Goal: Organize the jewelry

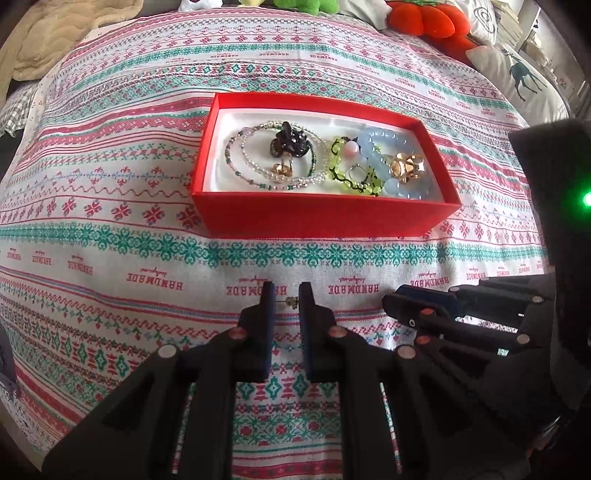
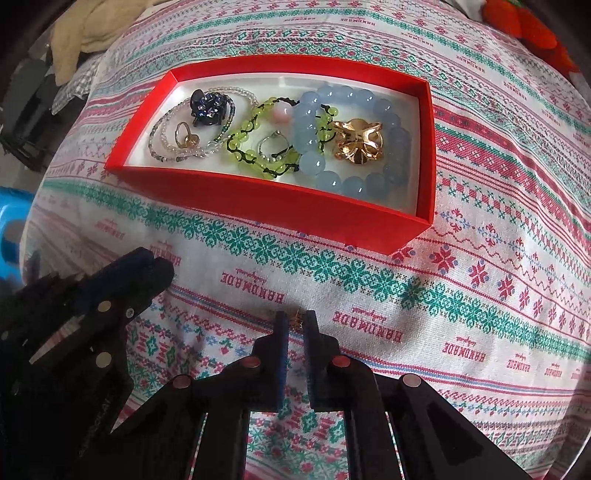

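Observation:
A red box (image 1: 317, 212) (image 2: 266, 199) with a white lining sits on the patterned cloth. It holds a blue bead bracelet (image 1: 384, 142) (image 2: 317, 122), a green bead bracelet (image 1: 341, 177) (image 2: 255, 136), a clear bead necklace (image 1: 258, 173) (image 2: 166, 147), a dark hair claw (image 1: 290, 142) (image 2: 208, 107), a gold flower piece (image 1: 406, 166) (image 2: 356, 142) and small rings. My left gripper (image 1: 287, 301) is shut on a small stud earring (image 1: 290, 301) in front of the box. My right gripper (image 2: 295, 321) is shut on a small gold earring (image 2: 295, 318), just right of the left one.
The patterned "HANDMADE" cloth (image 1: 110, 221) covers the surface. Plush toys (image 1: 424, 18) and a deer-print cushion (image 1: 517, 77) lie behind the box, a beige blanket (image 1: 55, 33) at the back left. A blue stool (image 2: 13, 221) stands at the left edge.

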Demonstrator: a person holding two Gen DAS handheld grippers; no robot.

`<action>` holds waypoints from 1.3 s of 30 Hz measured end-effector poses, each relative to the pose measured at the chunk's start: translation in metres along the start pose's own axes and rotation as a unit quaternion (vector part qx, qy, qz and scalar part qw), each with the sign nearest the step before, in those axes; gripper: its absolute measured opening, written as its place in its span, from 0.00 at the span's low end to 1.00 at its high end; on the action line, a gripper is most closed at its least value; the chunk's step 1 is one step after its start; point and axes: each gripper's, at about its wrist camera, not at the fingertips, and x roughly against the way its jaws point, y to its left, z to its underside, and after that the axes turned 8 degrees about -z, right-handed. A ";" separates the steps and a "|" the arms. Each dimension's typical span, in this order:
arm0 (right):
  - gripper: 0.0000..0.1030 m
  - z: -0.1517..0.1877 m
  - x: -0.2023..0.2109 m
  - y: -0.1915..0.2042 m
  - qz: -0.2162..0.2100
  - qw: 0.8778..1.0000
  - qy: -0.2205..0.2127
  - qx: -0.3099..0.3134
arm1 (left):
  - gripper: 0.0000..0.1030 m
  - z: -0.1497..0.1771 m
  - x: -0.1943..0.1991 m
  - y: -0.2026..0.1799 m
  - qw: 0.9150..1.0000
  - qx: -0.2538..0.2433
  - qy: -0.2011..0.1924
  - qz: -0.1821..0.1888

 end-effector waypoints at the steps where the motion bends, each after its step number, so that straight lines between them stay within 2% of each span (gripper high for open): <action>1: 0.07 0.000 0.000 0.002 0.000 1.000 -0.001 0.002 | 0.13 0.000 0.001 0.000 1.000 0.001 0.000 0.000; 11: 0.07 -0.009 0.016 0.005 0.004 1.000 -0.010 0.018 | 0.13 -0.002 0.007 0.010 1.000 0.009 -0.005 0.009; 16: 0.07 -0.007 0.035 -0.003 -0.009 0.999 -0.025 0.021 | 0.13 -0.003 0.016 0.015 1.000 0.013 -0.013 0.014; 25: 0.07 -0.014 0.074 -0.013 -0.047 0.996 -0.070 0.012 | 0.13 -0.012 0.039 0.033 0.998 0.039 -0.045 0.036; 33: 0.07 -0.019 0.110 -0.036 -0.086 0.987 -0.133 -0.018 | 0.13 -0.025 0.049 0.043 0.993 0.077 -0.074 0.059; 39: 0.07 -0.022 0.119 -0.038 -0.095 0.981 -0.166 -0.041 | 0.13 -0.034 0.050 0.040 0.989 0.093 -0.086 0.072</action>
